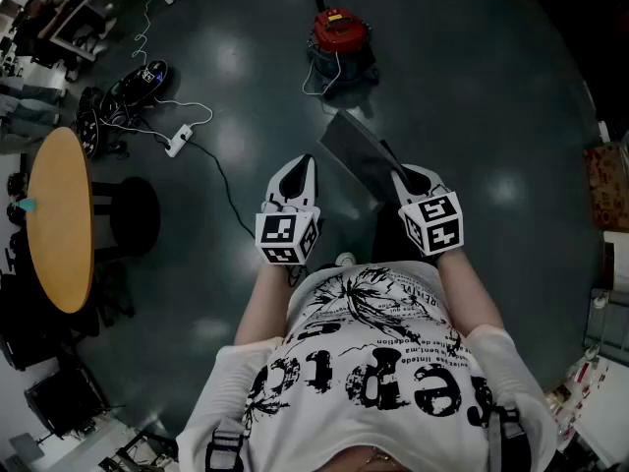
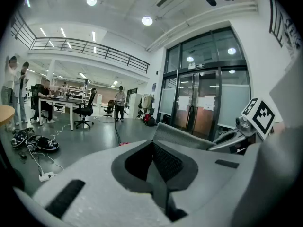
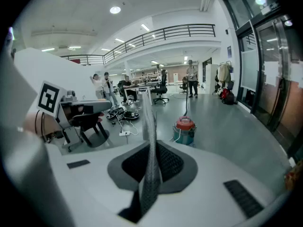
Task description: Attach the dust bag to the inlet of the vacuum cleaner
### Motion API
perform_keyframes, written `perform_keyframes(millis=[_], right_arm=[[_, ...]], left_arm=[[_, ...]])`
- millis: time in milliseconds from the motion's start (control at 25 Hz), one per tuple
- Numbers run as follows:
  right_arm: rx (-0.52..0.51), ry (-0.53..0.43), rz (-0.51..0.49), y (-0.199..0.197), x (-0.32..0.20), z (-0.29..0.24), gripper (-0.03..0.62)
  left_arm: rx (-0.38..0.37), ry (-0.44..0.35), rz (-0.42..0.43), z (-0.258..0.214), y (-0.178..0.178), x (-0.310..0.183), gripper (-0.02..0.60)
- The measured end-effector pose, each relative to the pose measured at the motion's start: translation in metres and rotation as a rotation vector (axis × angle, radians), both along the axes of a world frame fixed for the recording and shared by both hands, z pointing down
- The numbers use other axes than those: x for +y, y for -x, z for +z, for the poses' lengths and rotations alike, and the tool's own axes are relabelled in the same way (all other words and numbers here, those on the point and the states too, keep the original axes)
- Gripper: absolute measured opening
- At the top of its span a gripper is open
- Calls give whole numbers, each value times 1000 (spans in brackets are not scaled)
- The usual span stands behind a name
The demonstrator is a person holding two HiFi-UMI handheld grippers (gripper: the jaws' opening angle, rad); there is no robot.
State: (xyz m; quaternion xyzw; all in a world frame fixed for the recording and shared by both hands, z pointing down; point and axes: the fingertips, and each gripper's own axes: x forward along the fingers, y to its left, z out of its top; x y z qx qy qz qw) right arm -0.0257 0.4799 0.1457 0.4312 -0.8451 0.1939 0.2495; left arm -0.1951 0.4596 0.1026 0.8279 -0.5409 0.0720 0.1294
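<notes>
The vacuum cleaner [image 1: 341, 42], red-topped on a teal body, stands on the dark floor well ahead of me; it also shows in the right gripper view [image 3: 184, 129]. A flat grey dust bag [image 1: 357, 155] sticks forward and left from my right gripper [image 1: 403, 178], which is shut on its edge. In the right gripper view the dust bag [image 3: 151, 164] runs edge-on between the closed jaws of the right gripper [image 3: 152, 148]. My left gripper [image 1: 302, 168] hangs beside it, shut and empty. From the left gripper [image 2: 154, 144] the dust bag [image 2: 187, 135] shows just beyond its tips.
A round wooden table [image 1: 59, 219] and a black stool [image 1: 133, 214] stand at the left. A white power strip [image 1: 178, 142] with cables lies on the floor, near dark gear [image 1: 138, 82]. Boxes [image 1: 609, 185] sit at the right edge. People and desks [image 2: 57, 100] are far off.
</notes>
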Motion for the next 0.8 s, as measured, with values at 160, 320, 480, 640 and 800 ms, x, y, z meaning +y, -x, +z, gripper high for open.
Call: perform_keyframes(millis=[160,320,480,640,800], right_arm=[[-8,8,-49,-35,-57,0,23],[-12,18,-107,-80,-118,-27,23],[-2,18,-174,-118,-172,-36,23],[39,21,-214,-147,-222,-29,23],[41,48,-219,-149,-270,-11,23]], left_arm=[[-9,4,-40,1,-35,-56,3],[-5,-6,-77,-27,-81,-110,3],[-6,-10,-114,-36,-121,-156,3],[29,14,-161,-29,-143,-191,3],[52,43,-187,-10,-137,-225,3]])
